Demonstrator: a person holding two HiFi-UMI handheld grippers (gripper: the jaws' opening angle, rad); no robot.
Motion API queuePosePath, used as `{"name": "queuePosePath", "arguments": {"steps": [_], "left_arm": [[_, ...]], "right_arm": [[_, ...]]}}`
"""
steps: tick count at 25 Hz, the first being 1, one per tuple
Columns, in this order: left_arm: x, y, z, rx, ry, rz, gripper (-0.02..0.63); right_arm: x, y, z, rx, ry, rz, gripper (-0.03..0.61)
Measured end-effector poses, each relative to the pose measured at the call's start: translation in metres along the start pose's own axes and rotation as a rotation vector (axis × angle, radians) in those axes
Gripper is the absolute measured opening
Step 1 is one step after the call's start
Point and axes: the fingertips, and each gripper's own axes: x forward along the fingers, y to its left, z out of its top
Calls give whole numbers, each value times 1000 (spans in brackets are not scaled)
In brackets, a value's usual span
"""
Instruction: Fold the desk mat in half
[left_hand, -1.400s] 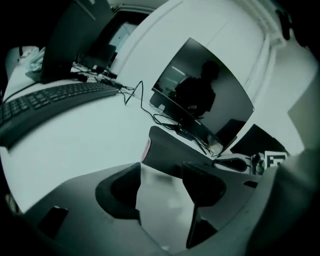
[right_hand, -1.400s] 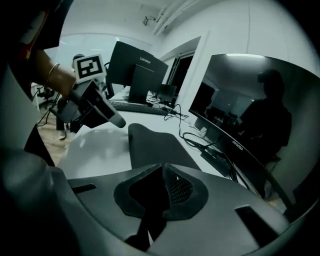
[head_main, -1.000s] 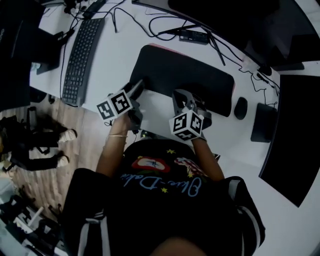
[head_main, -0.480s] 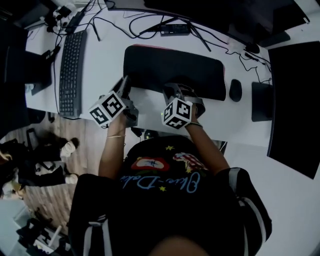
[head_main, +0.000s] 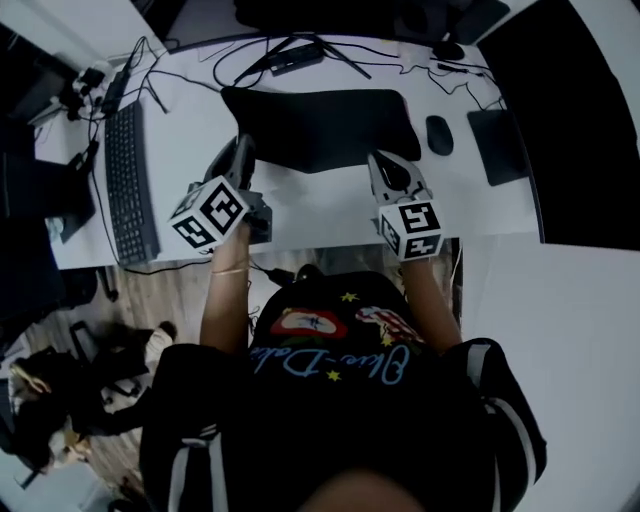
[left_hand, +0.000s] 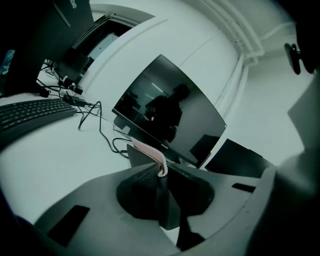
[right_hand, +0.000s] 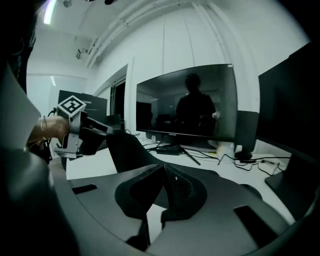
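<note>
Your left gripper (left_hand: 161, 176) has just been closing, and its fingers are now clamped on the near left edge of the desk mat (head_main: 320, 120). The left gripper view shows the edge standing up out of the pinch, curled over so that its pink underside (left_hand: 150, 151) faces you. Your right gripper (right_hand: 162, 167) has its fingers pressed fully together at the mat's near edge, closer to the right corner. The dark sheet runs straight up to their tips, so it reads as a grip on that edge, though the sliver between the pads is hard to pick out. In the right gripper view the mat rises steeply on its left side toward your other gripper. From the head view the mat lies across the middle of the white bench (head_main: 320, 215), its far edge down near the tangle of cables (head_main: 250, 60) and its near edge raised between your two grippers. A keyboard (head_main: 122, 180) sits well to the left of the mat, and a mouse (head_main: 437, 135) lies just beside its right end. A monitor (left_hand: 170, 115) stands behind the mat, its dark screen reflecting a person's silhouette.
</note>
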Motion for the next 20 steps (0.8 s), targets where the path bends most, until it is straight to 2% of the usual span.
{"name": "queuePosePath", "arguments": {"steps": [4,9,15,20], "left_arm": [[8,-33,3,61,-3,-51,34],[22,-73,-2,92,6,-94,34],[48,-119,-18,128,6,-102,34],[79,-153,-43,142,33,-95,34]], "right_arm": [[-43,-17,8,52,-50,-61,0],[-67,-37,13,68,-78,-72,0],[-72,-66,27,45,-104,1,0],[-73,-78,38,90,-146,121,0]]}}
